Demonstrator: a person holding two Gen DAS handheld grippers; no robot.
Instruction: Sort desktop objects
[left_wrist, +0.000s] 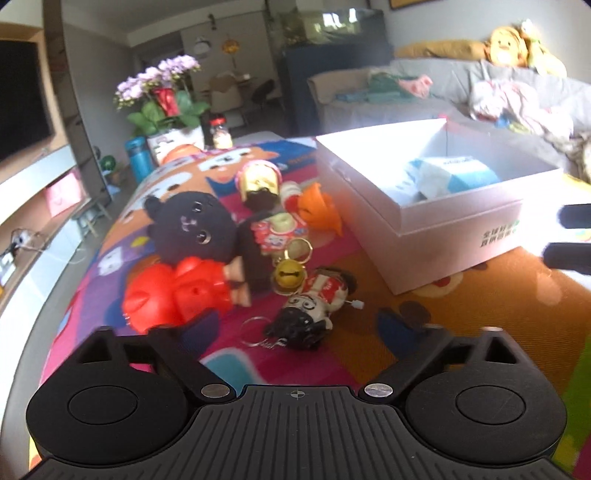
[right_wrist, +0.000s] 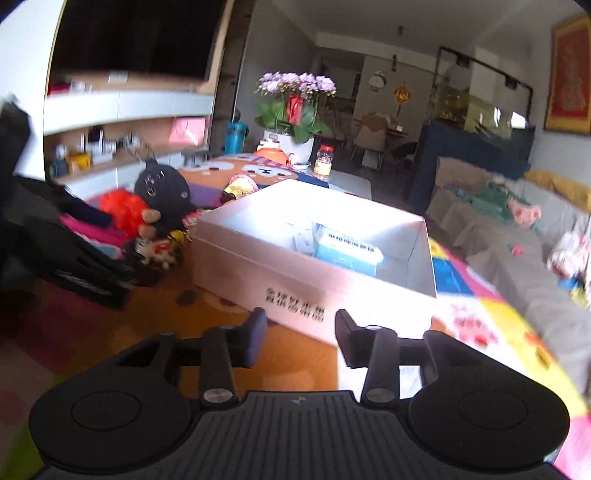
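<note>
1. The left gripper (left_wrist: 297, 332) is held low over the patterned mat (left_wrist: 461, 332), its fingers spread wide with nothing between them; it is aimed at the pile of toys.
2. The right gripper (right_wrist: 301, 341) is held just before the near wall of the white box (right_wrist: 295, 280), its fingers parted by a clear gap and gripping nothing. Its fingertips (left_wrist: 569, 236) are seen at the right edge of the left wrist view.
3. The white box is open at the top, and a blue-and-white packet (right_wrist: 347, 247) is seen lying inside it.
4. The toys are gathered on the mat to the left of the box: a black plush doll (left_wrist: 192, 229), a red plastic toy (left_wrist: 177, 295) touching it, a gold bell (left_wrist: 286, 275), a small wind-up figure (left_wrist: 314, 306) nearest the left gripper, an orange piece (left_wrist: 317, 208) near the box, and a gold-and-pink figure (left_wrist: 258, 181) behind.
5. Farther back, a pot of purple flowers (right_wrist: 295, 107), a blue bottle (left_wrist: 138, 157) and a small jar (right_wrist: 323, 160) are seen.
</note>
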